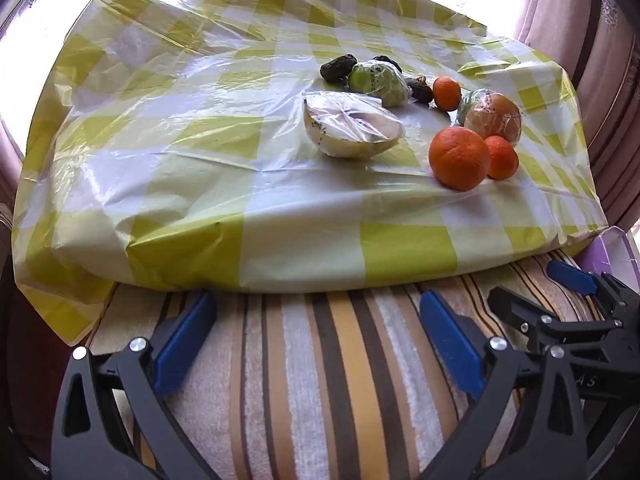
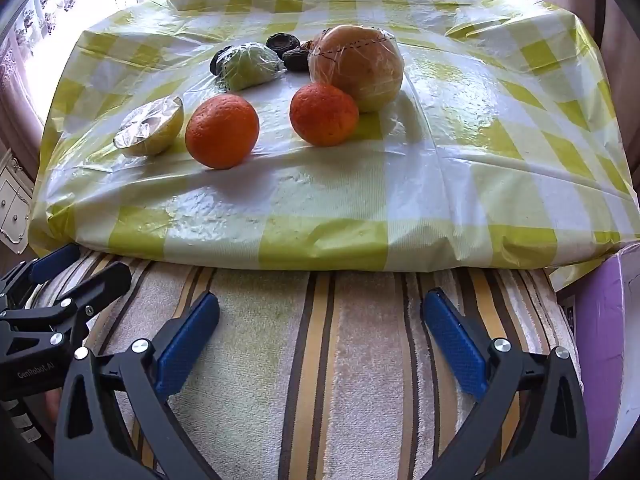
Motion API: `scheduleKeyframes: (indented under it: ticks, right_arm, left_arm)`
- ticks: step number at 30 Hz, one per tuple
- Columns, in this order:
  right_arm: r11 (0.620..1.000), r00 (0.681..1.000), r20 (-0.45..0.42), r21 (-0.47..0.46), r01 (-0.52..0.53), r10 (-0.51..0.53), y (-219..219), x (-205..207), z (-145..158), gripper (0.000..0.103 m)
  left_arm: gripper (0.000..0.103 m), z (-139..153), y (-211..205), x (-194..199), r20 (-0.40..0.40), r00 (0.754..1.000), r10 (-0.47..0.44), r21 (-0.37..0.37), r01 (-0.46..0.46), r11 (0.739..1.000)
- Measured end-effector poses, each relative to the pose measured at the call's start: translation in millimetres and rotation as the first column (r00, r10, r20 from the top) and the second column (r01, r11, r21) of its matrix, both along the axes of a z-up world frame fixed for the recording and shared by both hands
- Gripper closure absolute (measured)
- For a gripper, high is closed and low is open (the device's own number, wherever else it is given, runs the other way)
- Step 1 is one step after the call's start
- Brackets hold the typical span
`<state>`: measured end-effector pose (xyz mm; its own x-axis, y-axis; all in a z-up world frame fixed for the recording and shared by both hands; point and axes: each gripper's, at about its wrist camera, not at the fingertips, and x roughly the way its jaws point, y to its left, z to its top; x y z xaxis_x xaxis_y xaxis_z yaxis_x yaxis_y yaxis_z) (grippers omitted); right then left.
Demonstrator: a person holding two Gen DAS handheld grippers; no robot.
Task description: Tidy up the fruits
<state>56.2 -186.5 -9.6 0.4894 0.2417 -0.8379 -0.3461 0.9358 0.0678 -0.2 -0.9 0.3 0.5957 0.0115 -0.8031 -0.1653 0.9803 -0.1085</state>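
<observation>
Fruits lie on a table under a yellow-and-white checked plastic cloth (image 1: 180, 152). A cut half fruit in cling film (image 1: 352, 128) sits mid-table, with a large orange (image 1: 459, 158) and a smaller orange (image 1: 501, 157) to its right. Behind them are a film-wrapped brownish fruit (image 1: 494, 118), a third small orange (image 1: 446, 93), a wrapped green fruit (image 1: 378, 78) and dark wrinkled fruits (image 1: 337, 67). My left gripper (image 1: 318, 302) and right gripper (image 2: 320, 300) both hang open and empty over a striped towel, short of the table's edge. The oranges (image 2: 222, 131) lie ahead of the right gripper.
A striped towel (image 1: 320, 380) covers the surface below the table's near edge. A purple container (image 2: 600, 320) stands at the right. Curtains (image 1: 592, 60) hang at the back right. The cloth's left (image 1: 140, 140) and right (image 2: 500, 120) parts carry no fruit.
</observation>
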Motion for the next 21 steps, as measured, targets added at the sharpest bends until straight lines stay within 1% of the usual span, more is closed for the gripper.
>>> scheduleKeyframes:
  ticks: [11, 16, 21]
  right_arm:
    - [1.0, 1.0, 0.006, 0.007, 0.002, -0.002, 0.1, -0.6, -0.5, 0.004]
    - [0.999, 0.999, 0.035, 0.045, 0.012, -0.014, -6.4, -4.6, 1.4, 0.004]
    - [0.999, 0.999, 0.03, 0.038, 0.012, -0.013, -8.3, -4.1, -2.1, 0.004]
  left_arm:
    - [0.001, 1.4, 2.8, -0.6, 0.003, 1.0, 0.001, -0.002, -0.001, 1.0]
    - [0.001, 2.7, 0.6, -3.0, 0.021, 1.0, 0.019, 0.02, -0.019, 1.0]
    - [0.001, 3.4, 0.9, -3.0, 0.025, 0.999, 0.024, 0.018, -0.025, 1.0]
